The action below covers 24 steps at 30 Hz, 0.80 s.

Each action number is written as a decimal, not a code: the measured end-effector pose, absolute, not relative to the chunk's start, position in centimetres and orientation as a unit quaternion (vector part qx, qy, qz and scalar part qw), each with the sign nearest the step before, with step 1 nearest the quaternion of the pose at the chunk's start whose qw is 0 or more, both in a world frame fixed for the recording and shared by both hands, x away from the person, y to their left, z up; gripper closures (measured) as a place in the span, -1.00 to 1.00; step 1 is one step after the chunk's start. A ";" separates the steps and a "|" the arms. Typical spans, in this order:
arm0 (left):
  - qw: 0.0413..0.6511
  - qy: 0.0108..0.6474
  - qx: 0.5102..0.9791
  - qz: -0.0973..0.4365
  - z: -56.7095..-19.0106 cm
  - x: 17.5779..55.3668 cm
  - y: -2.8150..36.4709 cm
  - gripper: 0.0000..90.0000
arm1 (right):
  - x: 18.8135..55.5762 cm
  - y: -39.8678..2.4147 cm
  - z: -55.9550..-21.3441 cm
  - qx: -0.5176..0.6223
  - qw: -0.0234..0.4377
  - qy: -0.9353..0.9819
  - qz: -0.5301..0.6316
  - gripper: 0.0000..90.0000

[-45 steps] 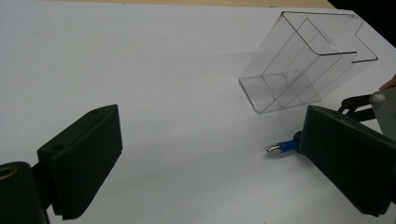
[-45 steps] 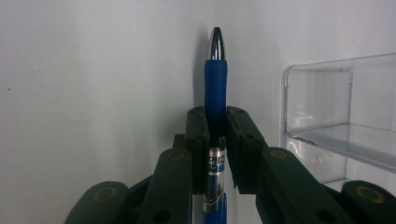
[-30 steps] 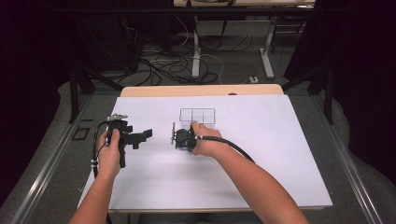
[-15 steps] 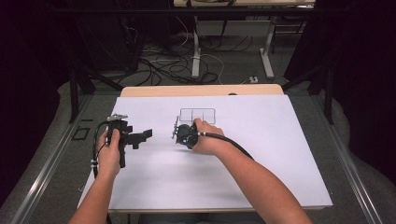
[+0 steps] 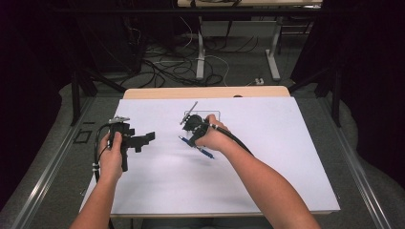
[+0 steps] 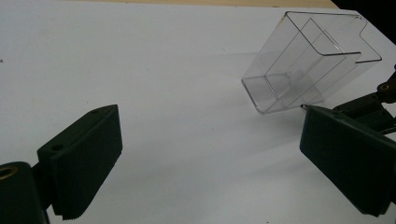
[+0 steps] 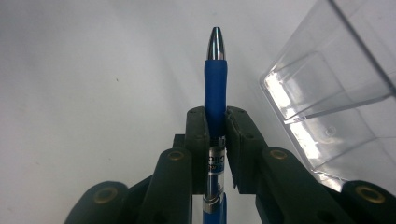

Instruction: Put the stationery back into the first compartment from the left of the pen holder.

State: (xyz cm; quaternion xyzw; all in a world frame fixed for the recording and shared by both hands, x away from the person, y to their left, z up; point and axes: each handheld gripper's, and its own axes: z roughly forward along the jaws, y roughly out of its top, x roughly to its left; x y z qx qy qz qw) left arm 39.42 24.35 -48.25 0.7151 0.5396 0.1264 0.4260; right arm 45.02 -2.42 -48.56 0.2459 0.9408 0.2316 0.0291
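High view, from the left: the left gripper (image 5: 143, 139) hovers over the bare white table (image 5: 286, 157), well left of the action. Its own view shows the jaws standing wide apart with nothing between them, looking toward the clear plastic holder (image 6: 306, 58) that stands on the table.

Toward the middle, the right gripper (image 5: 192, 125) has its jaws clamped on a blue pen (image 7: 215, 88); in the right gripper view the barrel runs up between the pads, blue grip and metal tip pointing past them, with the clear holder just beside it on the right.

In the high view the pen (image 5: 203, 151) slants under the right hand, just in front of the holder (image 5: 210, 114).

By my reading, the pick-up is done: the pen is secured. What remains is to bring it over the holder's open top, lower it in and let go.
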 end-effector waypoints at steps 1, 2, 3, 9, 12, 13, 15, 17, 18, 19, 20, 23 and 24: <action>0.426 0.540 0.715 0.126 -48.2 39.4 24.4 -0.87 | 45.1 -2.5 -48.4 0.254 0.020 0.937 0.240 0.78; 0.427 0.540 0.715 0.126 -48.2 39.4 24.4 -0.87 | 45.2 -2.7 -48.3 0.265 0.016 0.932 0.248 0.78; 0.425 0.540 0.716 0.124 -48.2 39.4 24.5 -0.87 | 45.3 -2.7 -48.2 0.271 0.013 0.928 0.256 0.78; 0.424 0.540 0.716 0.125 -48.2 39.4 24.6 -0.87 | 45.5 -3.2 -47.0 0.302 0.001 0.902 0.308 0.78; 0.426 0.541 0.714 0.126 -48.2 39.4 24.5 -0.87 | 45.6 -3.5 -46.4 0.325 -0.002 0.884 0.337 0.78; 0.427 0.541 0.713 0.127 -48.2 39.4 24.5 -0.87 | 45.7 -3.6 -46.2 0.329 0.000 0.877 0.349 0.78; 0.425 0.541 0.715 0.126 -48.1 39.4 24.5 -0.87 | 45.8 -3.9 -45.9 0.342 0.003 0.865 0.367 0.78; 0.425 0.540 0.715 0.125 -48.2 39.4 24.5 -0.87 | 45.9 -4.0 -45.6 0.351 0.008 0.851 0.390 0.78; 0.425 0.540 0.716 0.125 -48.2 39.4 24.5 -0.87 | 45.9 -4.2 -45.4 0.358 0.009 0.846 0.395 0.78; 0.424 0.541 0.716 0.125 -48.2 39.4 24.5 -0.87 | 46.0 -4.4 -45.3 0.364 0.012 0.841 0.401 0.78; 0.424 0.541 0.716 0.125 -48.2 39.4 24.5 -0.87 | 46.1 -4.5 -45.2 0.372 0.015 0.832 0.411 0.78; 0.425 0.541 0.715 0.125 -48.2 39.4 24.5 -0.87 | 46.3 -4.9 -44.8 0.387 0.022 0.815 0.431 0.78; 0.425 0.541 0.715 0.125 -48.2 39.4 24.5 -0.87 | 46.4 -5.0 -44.6 0.392 0.022 0.809 0.436 0.78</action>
